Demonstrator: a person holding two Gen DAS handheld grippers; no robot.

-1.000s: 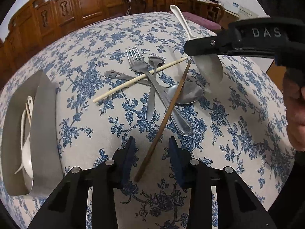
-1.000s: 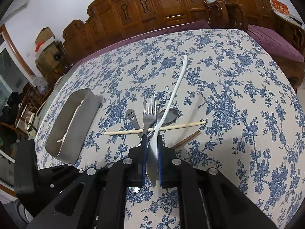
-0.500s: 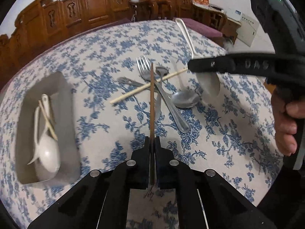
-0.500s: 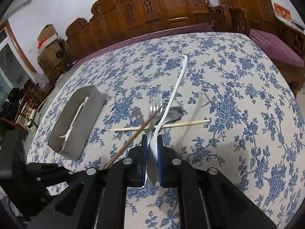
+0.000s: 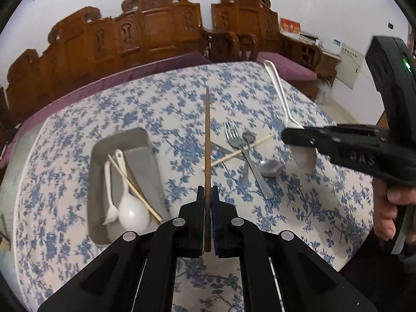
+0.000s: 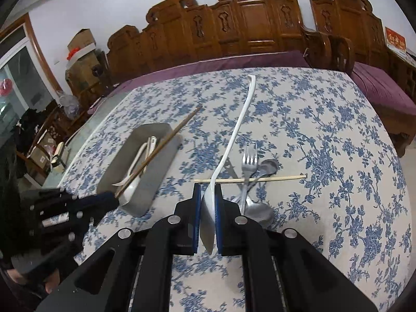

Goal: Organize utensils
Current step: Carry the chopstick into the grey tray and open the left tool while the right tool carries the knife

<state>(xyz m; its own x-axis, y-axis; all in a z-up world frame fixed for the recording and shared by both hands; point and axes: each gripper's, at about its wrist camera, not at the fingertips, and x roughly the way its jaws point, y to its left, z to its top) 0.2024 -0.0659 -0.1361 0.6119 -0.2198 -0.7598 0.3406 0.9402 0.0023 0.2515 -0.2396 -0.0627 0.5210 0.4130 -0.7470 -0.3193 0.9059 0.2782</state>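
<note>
Holding a brown chopstick (image 5: 207, 140) in my left hand-held gripper (image 5: 207, 215), I see its pads clamped on the thick end at the bottom centre of the left wrist view, and the stick runs straight up the frame, its tip over the patterned tabletop (image 5: 325, 208). My right hand-held gripper (image 6: 208, 218) is clamped edge-on across the bowl of a white spoon (image 6: 234, 135), whose handle arcs up and away toward the top centre of the right wrist view.

What matters for the next move is where the grey tray (image 5: 98, 156) lies. In the left view it sits just left of the gripper, at centre left, its long axis running up the frame and nearly parallel to the chopstick. So I judge a short sideways shift to the left would bring the stick over it with hardly any turning. A white spoon, a white fork and a pale chopstick already lie lengthwise inside it.

In the right view the tray is further off, at left of centre, with the left gripper and its chopstick between me and it. My left hand is the nearer one, so I would let it drop first and bring the spoon in after.

Beyond the grippers, at centre right of both views, a metal fork (image 5: 244, 156), metal spoons and another pale chopstick (image 5: 238, 153) lie crossed in a pile on the tabletop, not yet sorted.
</note>
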